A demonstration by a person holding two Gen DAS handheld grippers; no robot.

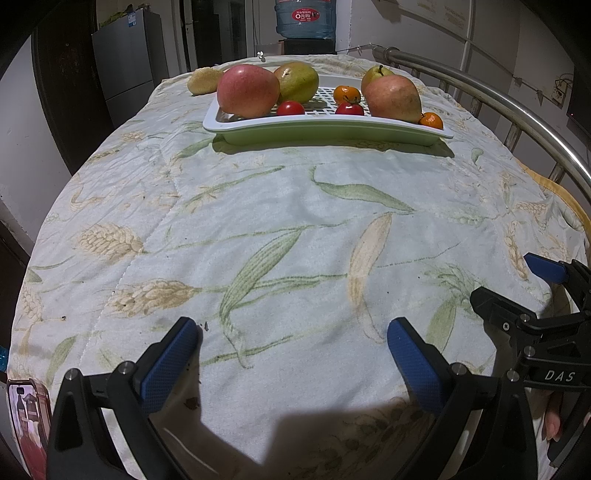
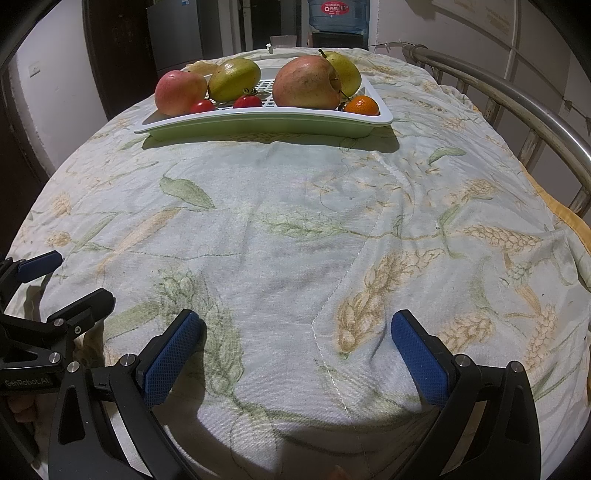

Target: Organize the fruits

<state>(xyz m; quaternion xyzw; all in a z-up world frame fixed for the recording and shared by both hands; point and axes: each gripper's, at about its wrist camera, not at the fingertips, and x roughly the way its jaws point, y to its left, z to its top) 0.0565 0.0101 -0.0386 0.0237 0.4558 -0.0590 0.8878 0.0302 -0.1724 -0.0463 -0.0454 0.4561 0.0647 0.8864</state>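
Left wrist view: left gripper (image 1: 293, 334) low in the foreground, fingers (image 1: 168, 363) spread wide, nothing between them, only cloth underneath.
Right wrist view: right gripper (image 2: 295, 332) same story, fingers (image 2: 419, 354) released and empty, hovering over the wheat-print cloth (image 2: 295, 229).
Neighbours: each gripper shows at the edge of the other's camera, side by side at the near end of the bed.
Near left edge: a phone (image 1: 29, 413) lying just beside the left gripper.
Middle ground: bare floral cloth, well apart from the fruit.
Tray (image 1: 325, 129): white slotted top on a green base, sitting at the far end of the bed.
Fruit in tray: red apple (image 1: 247, 90) at the left, green mango (image 1: 299, 81) behind it, two cherry tomatoes (image 1: 291, 108) along the front, a second reddish apple (image 1: 393, 98) at the right, pear (image 1: 375, 74) behind that, tangerines (image 1: 346, 94) one mid-tray and one at the right corner.
Outside the tray: one yellowish fruit (image 1: 203, 80) on the cloth, just beside the tray's far left corner.
Right side: metal bed rail (image 1: 491, 99) curving along the edge.
Far back: water jug (image 1: 304, 18) and a fridge (image 1: 127, 59).
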